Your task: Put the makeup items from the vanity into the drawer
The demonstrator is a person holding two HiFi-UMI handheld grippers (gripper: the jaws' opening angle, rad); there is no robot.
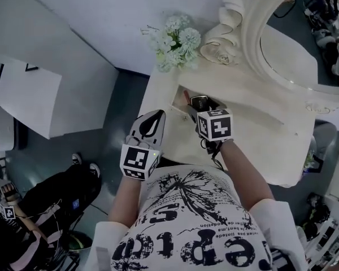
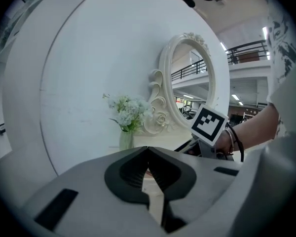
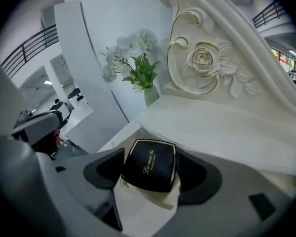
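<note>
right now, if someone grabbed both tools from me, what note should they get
Left tool: jaws shut, nothing between them, held off the front left of the vanity.
Right tool: shut on the black compact with gold trim, held low over the vanity's front left part, short of the flowers.
Done: the compact is picked up.
Left: put the compact in the drawer, which I cannot make out clearly from here. No other makeup shows in these views, so check the top before finishing.
</note>
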